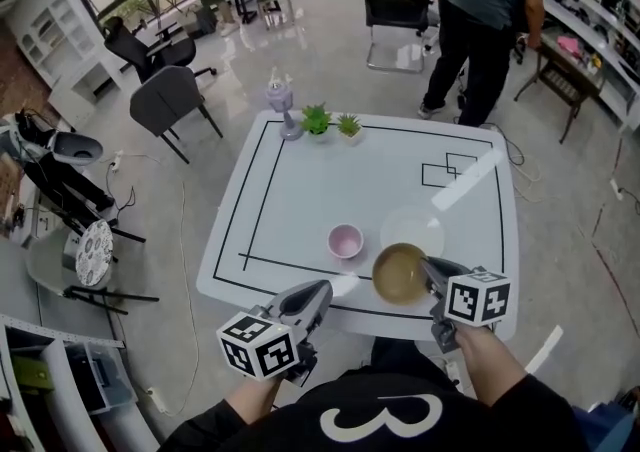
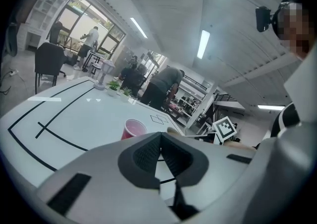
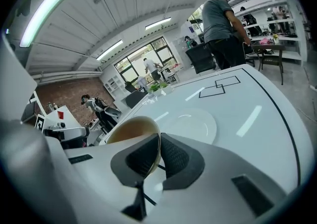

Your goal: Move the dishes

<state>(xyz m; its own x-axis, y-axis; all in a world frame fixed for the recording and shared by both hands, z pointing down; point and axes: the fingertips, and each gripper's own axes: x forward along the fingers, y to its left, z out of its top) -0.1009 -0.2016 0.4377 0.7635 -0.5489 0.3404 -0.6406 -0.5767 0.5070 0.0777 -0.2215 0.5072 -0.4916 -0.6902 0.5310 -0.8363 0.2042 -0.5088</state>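
A tan bowl (image 1: pixel 399 273) hangs just above the white table (image 1: pixel 300 190) near its front edge, and my right gripper (image 1: pixel 430 274) is shut on its rim (image 3: pixel 156 154). Right behind the bowl lies a white plate (image 1: pixel 413 229), which the right gripper view shows as a flat disc (image 3: pixel 190 124). A small pink bowl (image 1: pixel 345 240) stands left of the plate, also seen as a pink cup shape (image 2: pixel 132 129). My left gripper (image 1: pixel 322 292) is shut with nothing in it, at the table's front edge, short of the pink bowl.
At the table's far edge stand a grey lamp (image 1: pixel 283 104) and two small potted plants (image 1: pixel 317 121). Black lines and small squares (image 1: pixel 448 170) mark the tabletop. A person in grey (image 1: pixel 485 20) stands beyond the far right corner. Chairs (image 1: pixel 170 100) sit to the left.
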